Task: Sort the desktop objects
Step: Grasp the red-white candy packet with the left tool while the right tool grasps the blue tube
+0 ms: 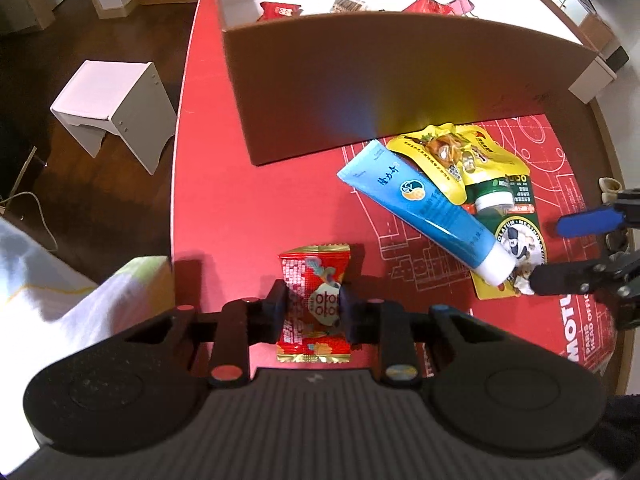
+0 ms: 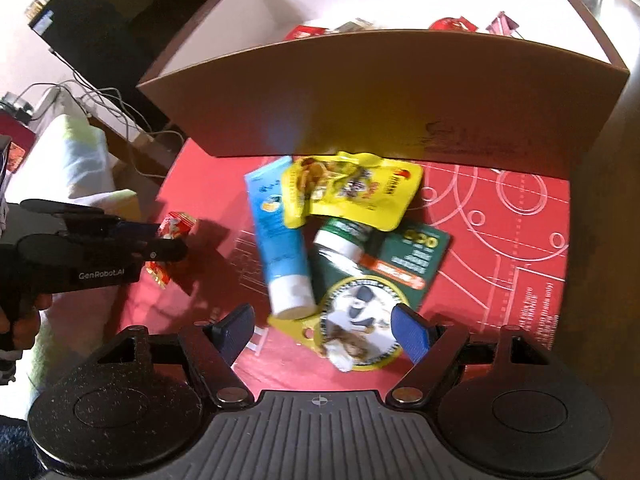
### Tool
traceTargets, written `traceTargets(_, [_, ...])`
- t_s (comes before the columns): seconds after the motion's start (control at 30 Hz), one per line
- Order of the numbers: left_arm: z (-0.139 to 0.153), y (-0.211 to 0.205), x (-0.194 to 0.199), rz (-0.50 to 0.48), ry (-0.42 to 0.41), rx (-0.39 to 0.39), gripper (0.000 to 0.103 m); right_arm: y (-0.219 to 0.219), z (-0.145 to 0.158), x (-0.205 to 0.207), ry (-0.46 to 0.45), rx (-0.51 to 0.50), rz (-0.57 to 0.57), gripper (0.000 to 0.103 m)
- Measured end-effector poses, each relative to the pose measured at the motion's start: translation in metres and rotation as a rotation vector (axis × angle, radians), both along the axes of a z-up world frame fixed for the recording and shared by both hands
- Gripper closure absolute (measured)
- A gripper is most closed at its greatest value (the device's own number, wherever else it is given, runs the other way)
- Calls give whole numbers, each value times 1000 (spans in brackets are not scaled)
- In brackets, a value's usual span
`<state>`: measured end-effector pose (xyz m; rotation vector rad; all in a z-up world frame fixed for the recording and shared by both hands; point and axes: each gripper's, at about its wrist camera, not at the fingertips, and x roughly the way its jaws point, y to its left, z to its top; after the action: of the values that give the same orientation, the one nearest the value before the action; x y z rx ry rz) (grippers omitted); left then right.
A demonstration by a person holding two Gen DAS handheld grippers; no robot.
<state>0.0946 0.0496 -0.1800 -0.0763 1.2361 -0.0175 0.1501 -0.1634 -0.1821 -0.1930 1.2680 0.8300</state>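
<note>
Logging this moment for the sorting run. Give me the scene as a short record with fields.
left gripper: shut on the red candy packet
right gripper: open, above the green and yellow card pack
pile: blue tube partly under the yellow snack pouch, white-capped green bottle beside it
cardboard box: behind the pile, some packets inside
surface: red mat
</note>
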Motion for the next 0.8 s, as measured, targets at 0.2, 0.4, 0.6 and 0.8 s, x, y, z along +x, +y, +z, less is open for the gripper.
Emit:
traceTargets(0.2, [9,8,-5,15,-9,-11,80,18,-6,-7,-2,28,71,74])
traceTargets(0.4, [13,15,-7,24,-11,-12,80,39,-7,-3,-48,36,75,74])
traceTargets(0.6, [15,20,-5,31,-13,-22,80,61,-20,1,-82,-17,103,74])
traceTargets(0.8, [13,21,-3,26,-6,-22,80,65,-27,-3,-107,-60,155,68])
